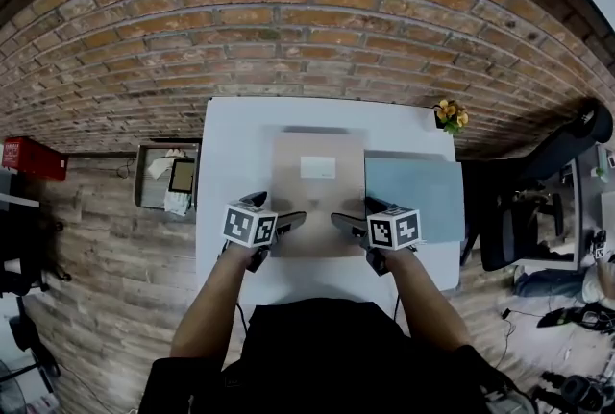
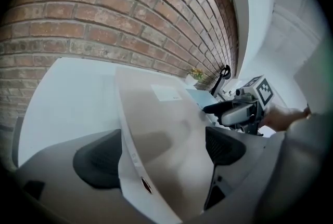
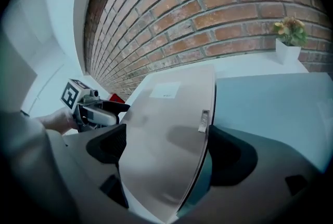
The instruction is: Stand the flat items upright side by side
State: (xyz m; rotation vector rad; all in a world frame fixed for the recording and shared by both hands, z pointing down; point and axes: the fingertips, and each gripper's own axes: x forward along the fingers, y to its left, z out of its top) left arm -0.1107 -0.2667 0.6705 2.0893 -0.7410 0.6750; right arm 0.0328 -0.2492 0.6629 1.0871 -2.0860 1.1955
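Left gripper [image 2: 162, 151] nearest me: jaws wide apart, straddling tan folder's [image 1: 317, 196] near-left edge, no clamp. Right gripper [image 3: 171, 150] same, near-right edge. Folder lies on white surface [image 1: 231, 172], touching blue-grey folder [image 1: 413, 196] to its right.

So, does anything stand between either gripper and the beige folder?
Nothing visible does. The left gripper and the right gripper each straddle an edge of the beige folder, jaws apart. The blue folder lies flat to its right.

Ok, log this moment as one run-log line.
left claw: open, astride beige flat white-labelled folder | right claw: open, astride same folder | grey-blue flat folder: lying flat alongside | nothing upright yet
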